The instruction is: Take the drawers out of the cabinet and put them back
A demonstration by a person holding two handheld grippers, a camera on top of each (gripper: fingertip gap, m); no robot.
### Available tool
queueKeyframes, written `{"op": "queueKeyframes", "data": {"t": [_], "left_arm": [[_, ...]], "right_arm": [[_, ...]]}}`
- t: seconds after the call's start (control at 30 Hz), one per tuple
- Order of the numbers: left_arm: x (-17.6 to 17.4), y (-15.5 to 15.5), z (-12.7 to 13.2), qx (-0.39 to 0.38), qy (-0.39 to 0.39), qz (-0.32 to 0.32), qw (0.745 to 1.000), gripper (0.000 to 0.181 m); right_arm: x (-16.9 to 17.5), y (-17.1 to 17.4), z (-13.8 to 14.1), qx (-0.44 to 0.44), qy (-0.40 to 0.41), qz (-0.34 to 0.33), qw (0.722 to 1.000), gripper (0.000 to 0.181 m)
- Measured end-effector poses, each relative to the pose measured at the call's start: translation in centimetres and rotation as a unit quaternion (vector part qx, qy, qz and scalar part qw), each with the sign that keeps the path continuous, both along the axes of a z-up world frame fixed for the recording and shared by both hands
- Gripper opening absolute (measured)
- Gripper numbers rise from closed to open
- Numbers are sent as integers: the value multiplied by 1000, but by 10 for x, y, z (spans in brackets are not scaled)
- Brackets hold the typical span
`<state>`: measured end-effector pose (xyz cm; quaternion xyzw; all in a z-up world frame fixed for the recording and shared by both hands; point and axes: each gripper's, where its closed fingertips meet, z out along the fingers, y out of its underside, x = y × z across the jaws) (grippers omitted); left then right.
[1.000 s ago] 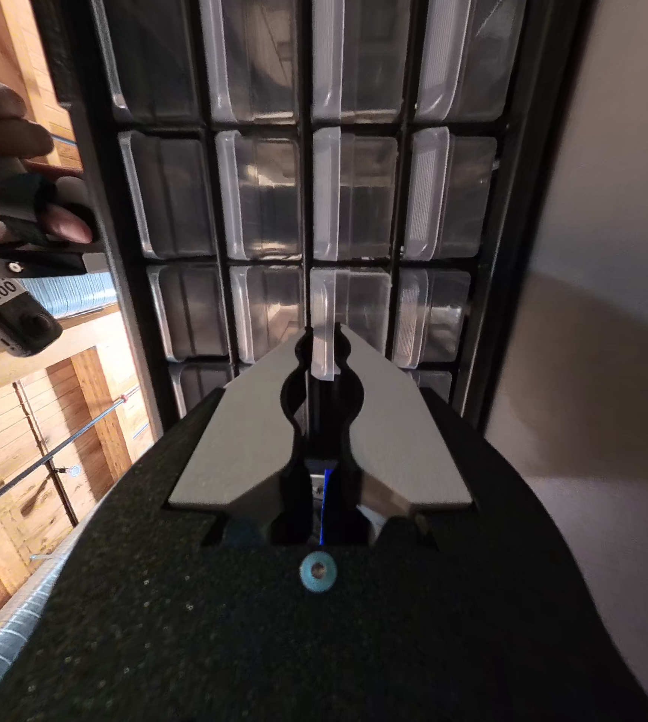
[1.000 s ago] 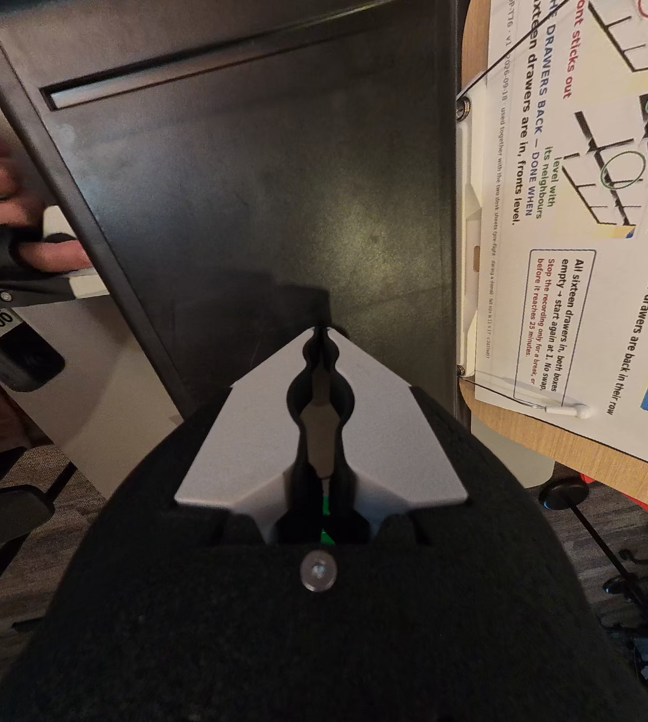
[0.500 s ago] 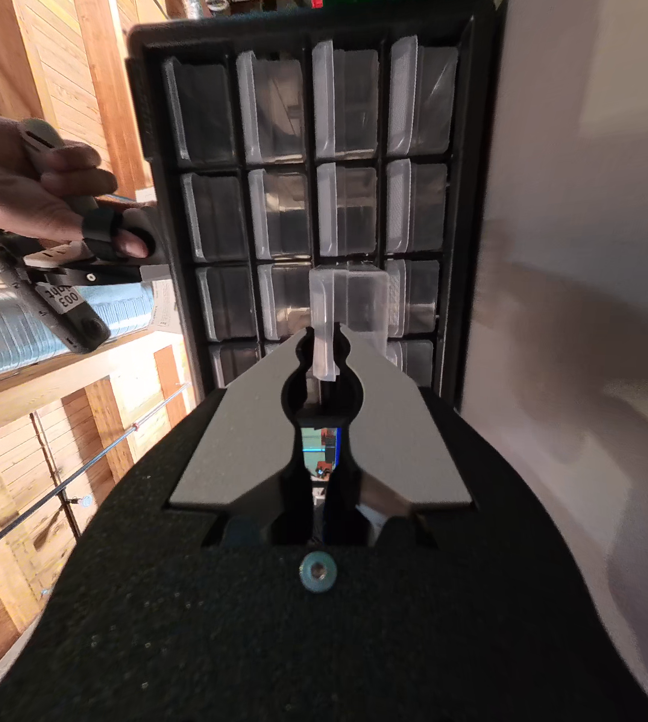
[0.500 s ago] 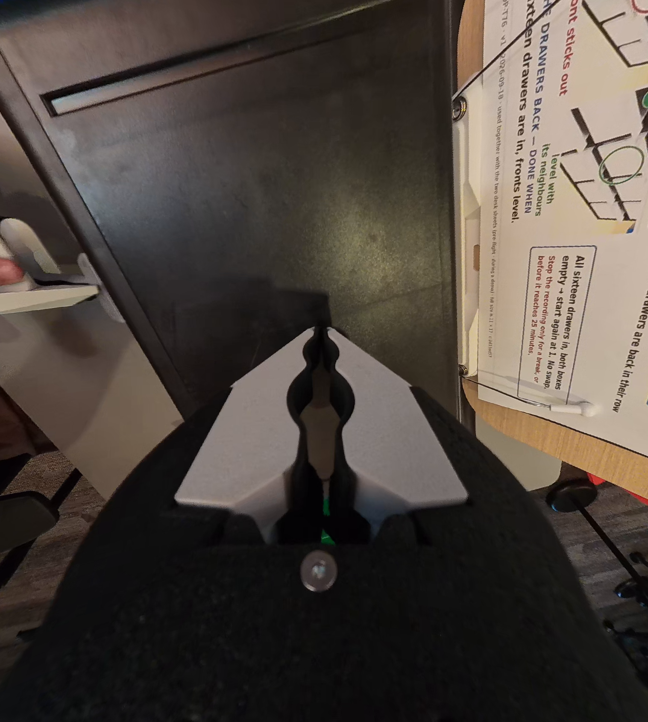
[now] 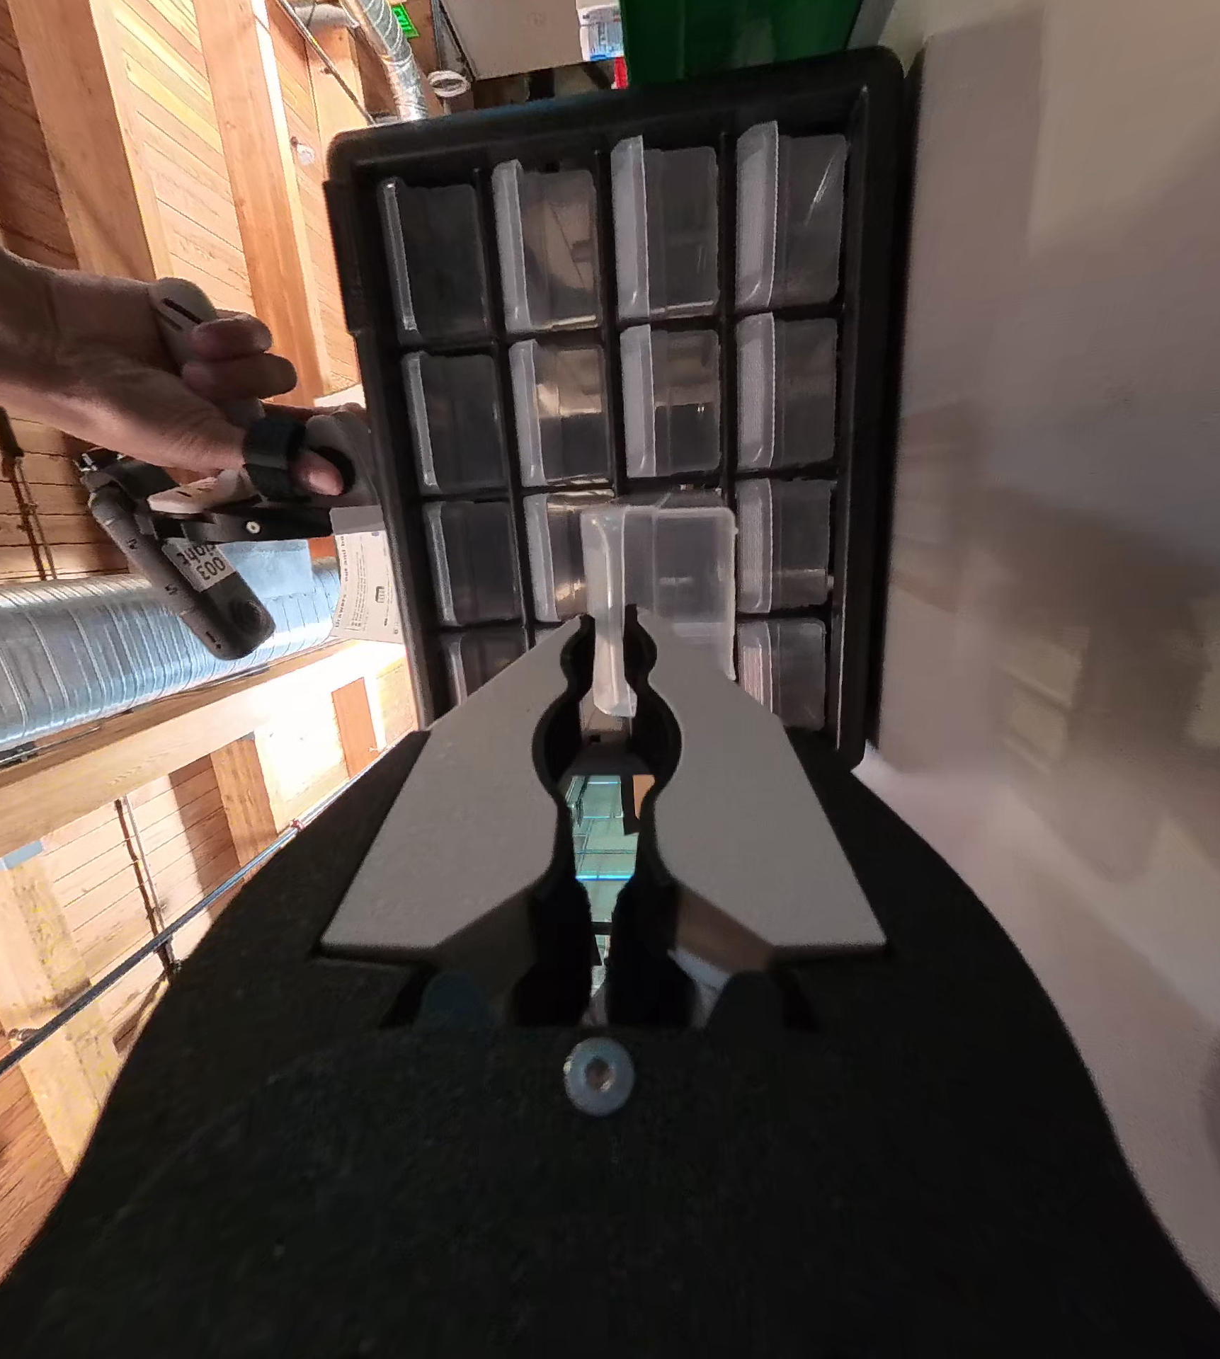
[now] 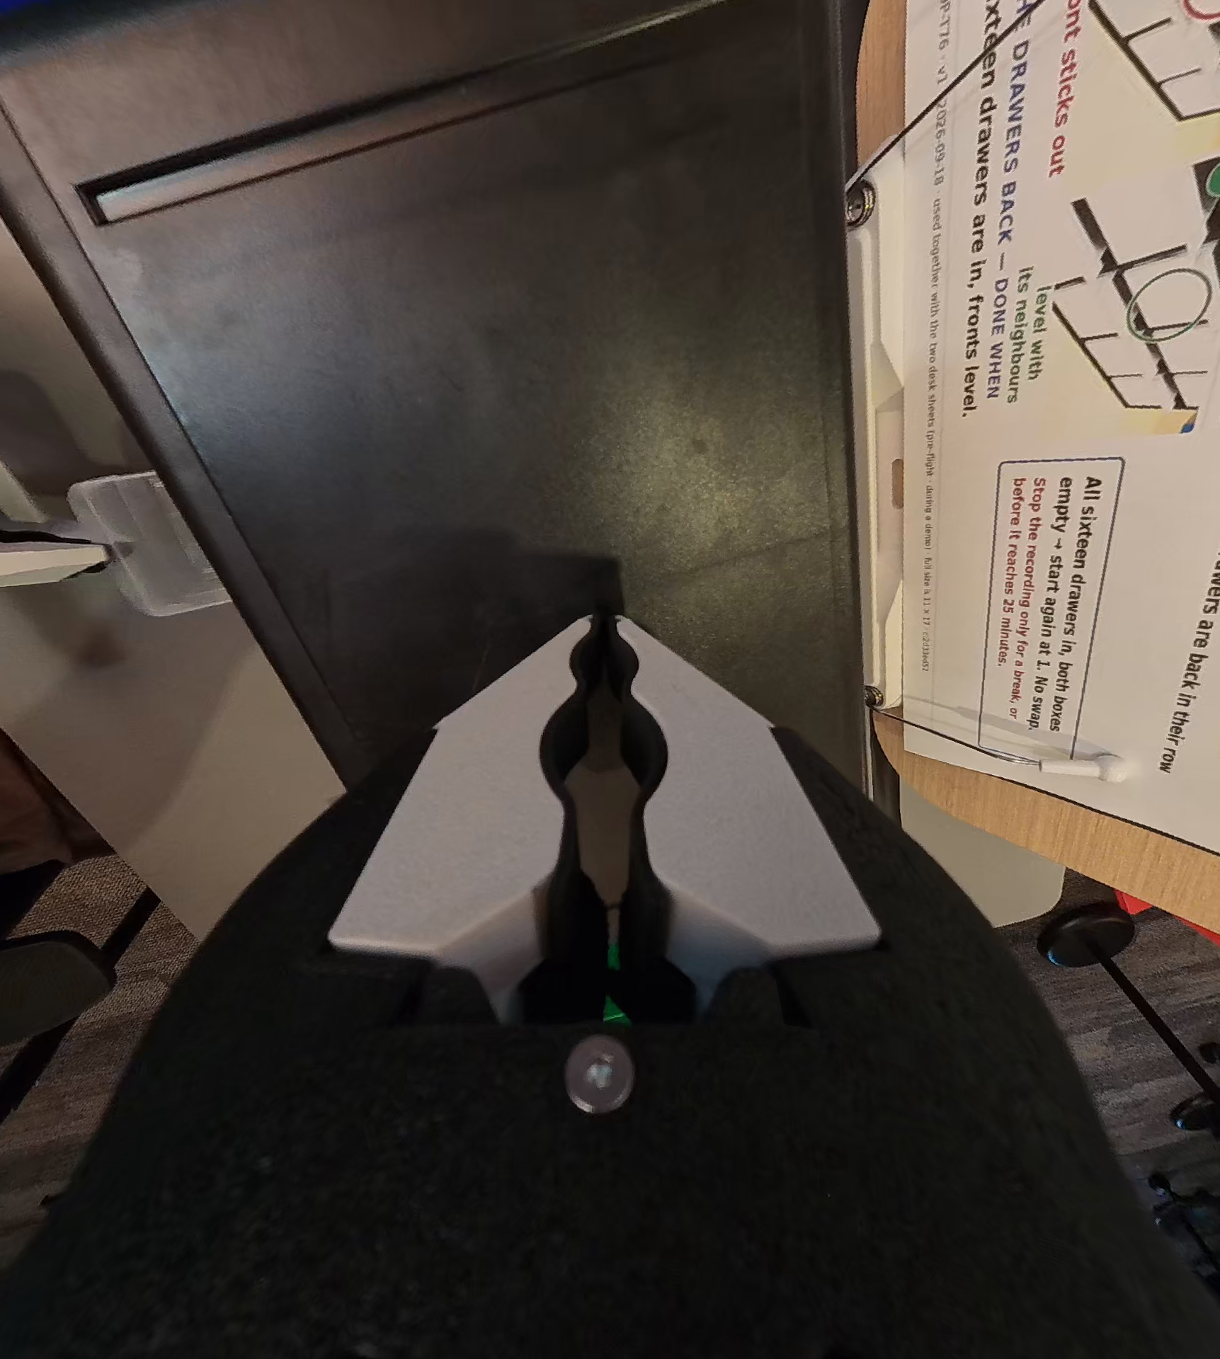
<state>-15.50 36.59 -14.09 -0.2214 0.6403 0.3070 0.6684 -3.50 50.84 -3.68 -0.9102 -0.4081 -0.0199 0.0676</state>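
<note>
A black cabinet [image 5: 879, 412] with a grid of clear plastic drawers fills the left wrist view. My left gripper [image 5: 610, 636] is shut on the front handle of one clear drawer [image 5: 673, 566], which stands pulled partway out of its slot. My right gripper [image 6: 603, 625] is shut and empty, its tips against the cabinet's black outer side [image 6: 518, 353]. In the right wrist view the pulled drawer [image 6: 143, 548] sticks out past the cabinet's front edge, held by the left gripper's fingers [image 6: 11, 562]. The right gripper and the hand holding it show in the left wrist view [image 5: 224, 471].
An instruction sheet [image 6: 1107, 368] lies on a wooden board [image 6: 996, 824] beside the cabinet. A white surface [image 5: 1107, 441] lies along the cabinet's other side. A silver duct [image 5: 40, 647] and wood panelling [image 5: 114, 147] are behind. Cables [image 6: 1217, 1103] lie on carpet.
My left gripper has drawn back from the cabinet, pulling the clear drawer farther out of its slot. The right gripper has stayed pressed on the cabinet's side.
</note>
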Motion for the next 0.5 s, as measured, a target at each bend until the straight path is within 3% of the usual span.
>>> {"op": "queueKeyframes", "data": {"t": [0.5], "left_arm": [[-16, -36, 17, 2, -33, -58, 998, 0]], "right_arm": [[0, 0, 0, 0, 12, -4, 1000, 0]]}}
